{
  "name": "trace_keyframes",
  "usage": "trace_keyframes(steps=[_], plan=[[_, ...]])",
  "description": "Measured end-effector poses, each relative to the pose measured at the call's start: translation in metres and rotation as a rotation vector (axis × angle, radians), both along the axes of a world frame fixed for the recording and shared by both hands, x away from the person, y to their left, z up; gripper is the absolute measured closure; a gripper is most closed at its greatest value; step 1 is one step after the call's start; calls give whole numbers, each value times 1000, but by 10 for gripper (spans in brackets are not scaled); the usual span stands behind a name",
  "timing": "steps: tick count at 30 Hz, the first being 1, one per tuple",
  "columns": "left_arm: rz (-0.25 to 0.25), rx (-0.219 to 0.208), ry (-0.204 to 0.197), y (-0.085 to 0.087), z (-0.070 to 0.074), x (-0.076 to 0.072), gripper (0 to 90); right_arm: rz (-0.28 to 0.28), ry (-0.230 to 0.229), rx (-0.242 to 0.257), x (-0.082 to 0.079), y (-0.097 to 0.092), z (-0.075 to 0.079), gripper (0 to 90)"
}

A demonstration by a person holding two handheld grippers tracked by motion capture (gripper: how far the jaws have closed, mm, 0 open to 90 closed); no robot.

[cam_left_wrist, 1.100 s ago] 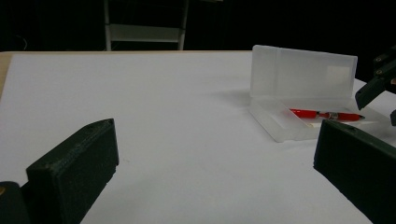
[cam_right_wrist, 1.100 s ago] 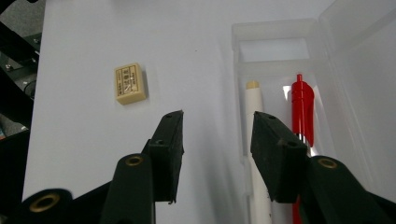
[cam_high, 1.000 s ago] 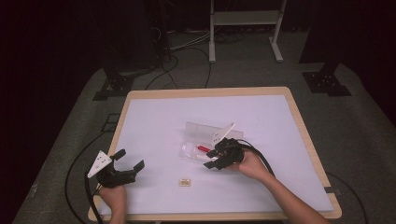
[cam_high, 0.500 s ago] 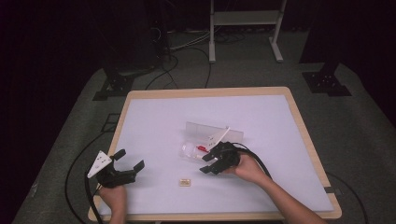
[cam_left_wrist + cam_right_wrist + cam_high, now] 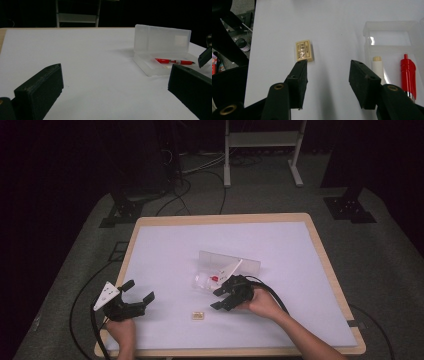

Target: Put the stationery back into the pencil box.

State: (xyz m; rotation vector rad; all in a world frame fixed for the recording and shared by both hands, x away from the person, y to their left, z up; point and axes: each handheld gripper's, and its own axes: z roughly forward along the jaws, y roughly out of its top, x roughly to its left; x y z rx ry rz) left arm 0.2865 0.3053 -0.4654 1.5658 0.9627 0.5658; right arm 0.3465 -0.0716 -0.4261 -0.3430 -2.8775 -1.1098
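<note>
Cream-coloured, one eraser (image 5: 304, 50) lies on the white table (image 5: 165, 250), just ahead of my right gripper (image 5: 328, 75) and nearer its left jaw, long axis along my reach. Its jaws are parted and empty. My left gripper (image 5: 137, 292), also spread, sits farther off. One clear case (image 5: 387, 37) holds one red pen (image 5: 408, 75).

The left claw (image 5: 134, 296) rests near the desk's front left corner, jaws apart. The right claw (image 5: 219, 299) hovers mid-desk, jaws apart, empty.
</note>
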Motion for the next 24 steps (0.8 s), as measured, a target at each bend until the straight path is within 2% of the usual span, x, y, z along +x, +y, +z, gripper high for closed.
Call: trace_keyframes(steps=[24], plan=[[0, 0, 0, 0, 0, 0, 0, 61, 25, -1, -10, 27, -14, 477]])
